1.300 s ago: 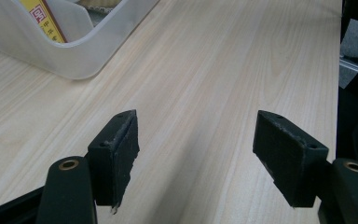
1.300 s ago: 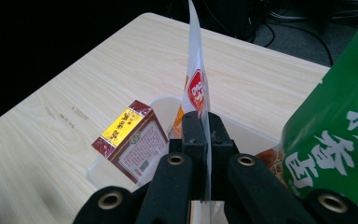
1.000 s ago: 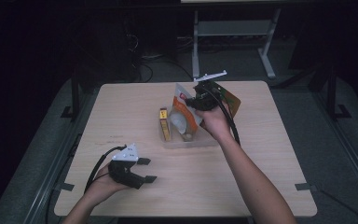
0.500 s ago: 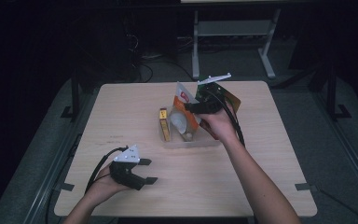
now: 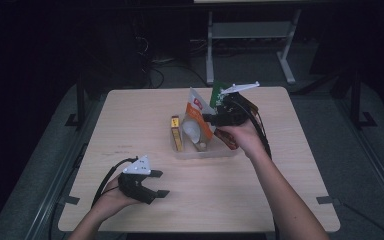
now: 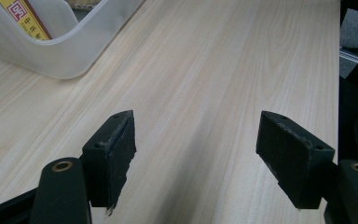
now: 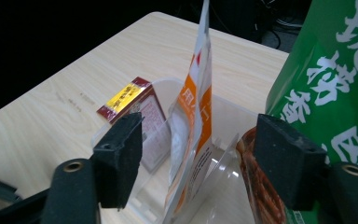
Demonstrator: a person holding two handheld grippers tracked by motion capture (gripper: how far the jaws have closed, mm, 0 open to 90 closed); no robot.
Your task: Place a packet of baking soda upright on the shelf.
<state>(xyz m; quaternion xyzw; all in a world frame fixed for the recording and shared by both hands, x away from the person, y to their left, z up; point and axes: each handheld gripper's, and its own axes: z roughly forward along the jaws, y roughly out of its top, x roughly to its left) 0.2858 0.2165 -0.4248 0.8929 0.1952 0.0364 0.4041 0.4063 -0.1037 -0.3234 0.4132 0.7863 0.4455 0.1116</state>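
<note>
— Where does the orange-and-white pouch (image 5: 196, 120) stand now?
— Upright in the clear plastic bin (image 5: 206, 152) at the middle of the table (image 5: 130, 120), leaning a little. The right gripper (image 7: 200, 163) sits just behind it; its fingers (image 7: 121, 154) have just been spreading and stand released, the pouch between them but not pressed.
— So that item counts as packed?
— I'd judge so. The placing looks done, and what's left is drawing the hand away.
— What else is in the bin?
— A dark red box with a yellow label (image 5: 176, 132) stands at the left end, a green bag (image 7: 335, 70) with white characters at the right, and a reddish-brown packet (image 7: 261, 186) beside it.
— And the left gripper (image 5: 147, 186)?
— Resting near the table's front edge, well apart from the bin, fingers (image 6: 114, 154) released and empty. No loose items lie on the table, so packing seems nearly finished.
</note>
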